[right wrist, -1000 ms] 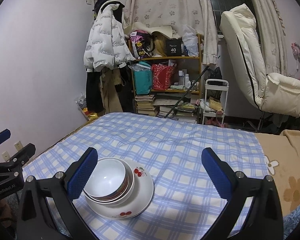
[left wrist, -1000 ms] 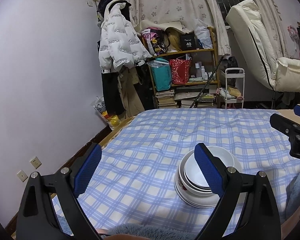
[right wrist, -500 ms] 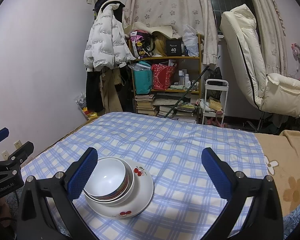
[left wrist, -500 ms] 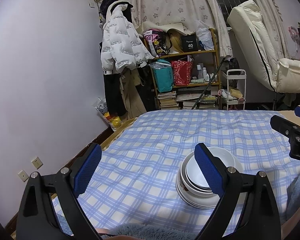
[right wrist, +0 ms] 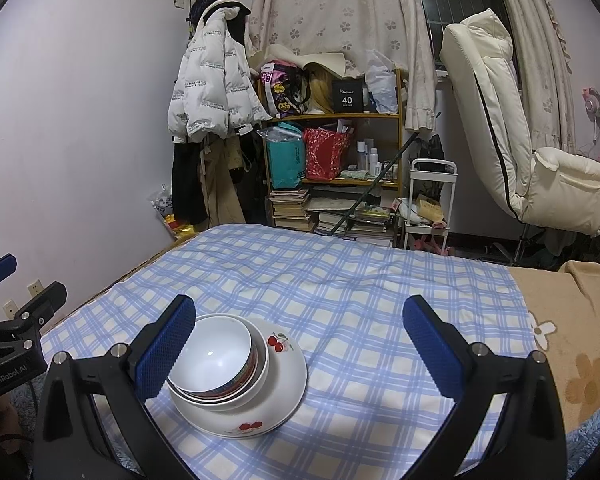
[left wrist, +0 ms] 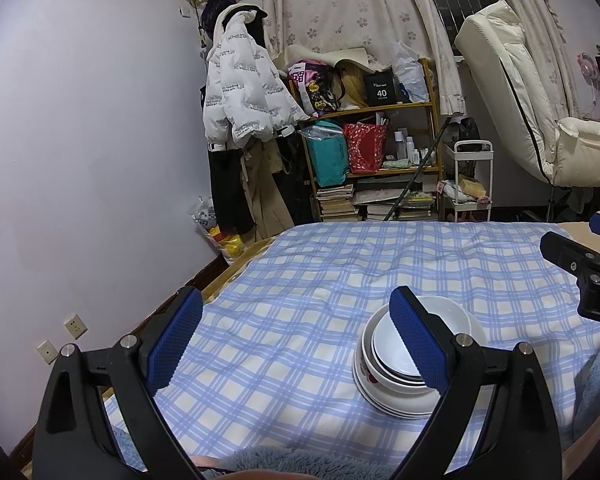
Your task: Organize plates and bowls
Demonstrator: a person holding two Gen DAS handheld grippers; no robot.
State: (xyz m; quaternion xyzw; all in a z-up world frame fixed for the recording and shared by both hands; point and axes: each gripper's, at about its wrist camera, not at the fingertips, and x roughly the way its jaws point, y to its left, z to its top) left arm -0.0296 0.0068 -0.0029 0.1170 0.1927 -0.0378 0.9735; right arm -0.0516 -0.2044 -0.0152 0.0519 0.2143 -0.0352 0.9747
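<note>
A stack of white bowls (right wrist: 216,364) sits nested on white cherry-print plates (right wrist: 276,404) on the blue checked cloth (right wrist: 340,300). The same stack (left wrist: 396,364) shows in the left wrist view, partly behind the right blue pad. My left gripper (left wrist: 296,340) is open and empty, held above the cloth to the left of the stack. My right gripper (right wrist: 300,346) is open and empty, the stack just inside its left finger. Each view catches the other gripper at its edge: the right one (left wrist: 580,264) and the left one (right wrist: 16,328).
Beyond the cloth's far edge stand a cluttered wooden shelf (right wrist: 332,152), stacked books (right wrist: 292,208), a white trolley (right wrist: 432,200) and a white recliner (right wrist: 512,140). A white puffer jacket (right wrist: 212,92) hangs on the wall. A beige flowered blanket (right wrist: 580,352) lies at the right.
Both grippers have barely shifted; the left view has swung slightly, so the room sits a little further right. The stack has not moved.
</note>
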